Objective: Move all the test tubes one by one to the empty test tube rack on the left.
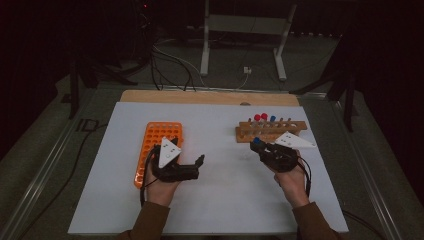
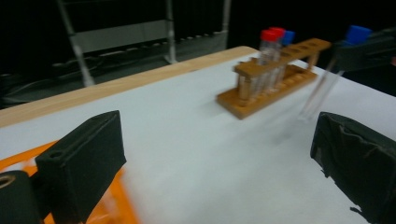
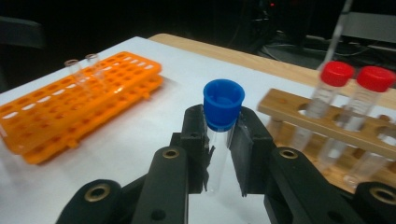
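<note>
While pinched just under its cap by the right gripper [image 3: 219, 140], with the left gripper [image 2: 219, 158] spread empty, blue-capped tube [image 3: 223, 112] risked slipping if tilted toward the orange rack [image 3: 79, 102].

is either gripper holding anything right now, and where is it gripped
The right gripper holds a blue-capped test tube by its upper glass, just below the cap. The left gripper is open, holding nothing.

Clear test tube [image 3: 218, 140], blue screw cap on top, empty by the look of it. Held upright just below the cap, off the white table, toward its right side. Just in front of the wooden rack [image 1: 271, 131], not seated in it.
</note>
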### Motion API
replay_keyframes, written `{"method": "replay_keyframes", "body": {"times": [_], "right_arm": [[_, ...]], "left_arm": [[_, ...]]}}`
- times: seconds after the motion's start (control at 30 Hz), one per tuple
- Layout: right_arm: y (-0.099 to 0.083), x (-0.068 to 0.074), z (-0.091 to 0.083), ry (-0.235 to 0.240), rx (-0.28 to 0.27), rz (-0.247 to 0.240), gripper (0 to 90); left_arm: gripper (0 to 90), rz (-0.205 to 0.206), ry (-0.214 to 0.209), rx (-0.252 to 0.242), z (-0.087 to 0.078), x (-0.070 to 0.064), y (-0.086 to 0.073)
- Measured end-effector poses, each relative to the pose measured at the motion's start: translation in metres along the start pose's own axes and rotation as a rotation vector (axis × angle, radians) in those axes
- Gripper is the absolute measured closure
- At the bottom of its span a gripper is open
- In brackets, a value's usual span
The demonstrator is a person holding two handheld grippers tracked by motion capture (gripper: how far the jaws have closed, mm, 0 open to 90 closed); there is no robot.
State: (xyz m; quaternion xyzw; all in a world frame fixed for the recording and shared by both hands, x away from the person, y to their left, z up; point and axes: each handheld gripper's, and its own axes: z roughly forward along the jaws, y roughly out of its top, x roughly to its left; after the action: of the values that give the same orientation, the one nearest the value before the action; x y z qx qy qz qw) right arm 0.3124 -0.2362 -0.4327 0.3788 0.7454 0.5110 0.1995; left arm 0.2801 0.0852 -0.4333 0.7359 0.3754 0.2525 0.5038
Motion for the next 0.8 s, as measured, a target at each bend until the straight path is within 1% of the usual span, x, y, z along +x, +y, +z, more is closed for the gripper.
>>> {"method": "replay_keyframes", "body": {"times": [0.1, 0.23, 0.3, 0.37, 0.57, 0.63, 0.73, 0.8], "right_arm": [[0.001, 0.005, 0.001, 0.022, 0.003, -0.006, 76.3], [0.002, 0.013, 0.002, 0.048, 0.006, -0.010, 76.2], [0.003, 0.016, 0.003, 0.062, 0.007, -0.009, 76.2], [0.003, 0.019, 0.003, 0.074, 0.011, -0.011, 76.2], [0.003, 0.028, 0.006, 0.107, 0.024, -0.017, 76.2], [0.004, 0.030, 0.007, 0.119, 0.025, -0.018, 76.2], [0.004, 0.034, 0.008, 0.143, 0.028, -0.016, 76.2], [0.004, 0.037, 0.008, 0.151, 0.032, -0.018, 76.1]], "left_arm": [[6.1, 0.008, -0.032, 0.011, 0.010, -0.009, 0.000], [8.6, 0.031, -0.068, 0.034, 0.022, -0.021, 0.000], [11.5, 0.041, -0.089, 0.042, 0.027, -0.026, 0.000], [13.1, 0.058, -0.094, 0.053, 0.031, -0.031, 0.001], [17.8, 0.099, -0.130, 0.083, 0.044, -0.047, 0.002], [23.7, 0.113, -0.146, 0.092, 0.049, -0.051, 0.002], [36.8, 0.122, -0.168, 0.097, 0.053, -0.057, 0.002], [45.0, 0.129, -0.189, 0.099, 0.055, -0.060, 0.002]]}}
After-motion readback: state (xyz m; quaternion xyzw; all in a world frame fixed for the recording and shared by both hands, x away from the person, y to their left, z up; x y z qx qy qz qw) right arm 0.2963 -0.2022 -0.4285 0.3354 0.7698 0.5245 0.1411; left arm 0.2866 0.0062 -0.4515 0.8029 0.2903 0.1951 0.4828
